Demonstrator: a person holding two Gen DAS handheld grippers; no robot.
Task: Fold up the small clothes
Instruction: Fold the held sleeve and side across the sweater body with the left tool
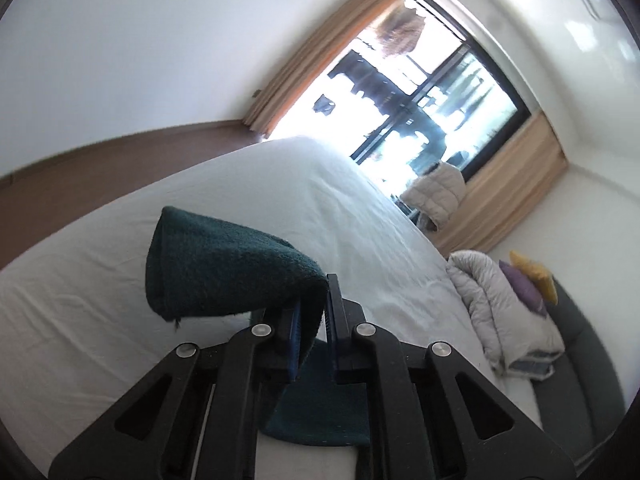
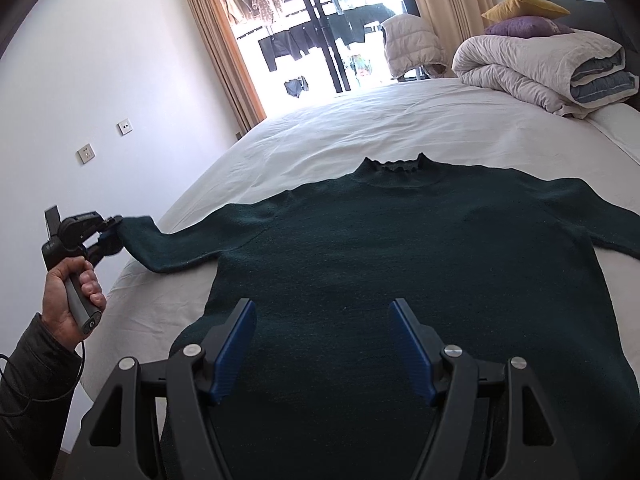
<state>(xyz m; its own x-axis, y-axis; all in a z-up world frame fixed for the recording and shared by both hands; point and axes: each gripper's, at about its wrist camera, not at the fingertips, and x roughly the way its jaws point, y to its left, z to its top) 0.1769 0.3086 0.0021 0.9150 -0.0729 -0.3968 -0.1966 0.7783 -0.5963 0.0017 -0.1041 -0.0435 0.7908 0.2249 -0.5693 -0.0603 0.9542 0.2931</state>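
A dark green knit sweater (image 2: 380, 248) lies flat on the white bed (image 2: 400, 120), collar toward the window, sleeves spread out. My left gripper (image 1: 314, 308) is shut on the cuff of the sweater's left sleeve (image 1: 224, 268) and holds it raised off the bed; it also shows in the right wrist view (image 2: 110, 236) at the bed's left edge, gripping the sleeve end (image 2: 160, 244). My right gripper (image 2: 322, 320) is open and empty, hovering over the sweater's lower body.
A folded pale duvet (image 2: 540, 68) with purple and yellow cushions (image 2: 524, 16) sits at the bed's far right. A puffer jacket (image 2: 412, 46) hangs on a chair by the window. The white wall (image 2: 100, 100) is close on the left.
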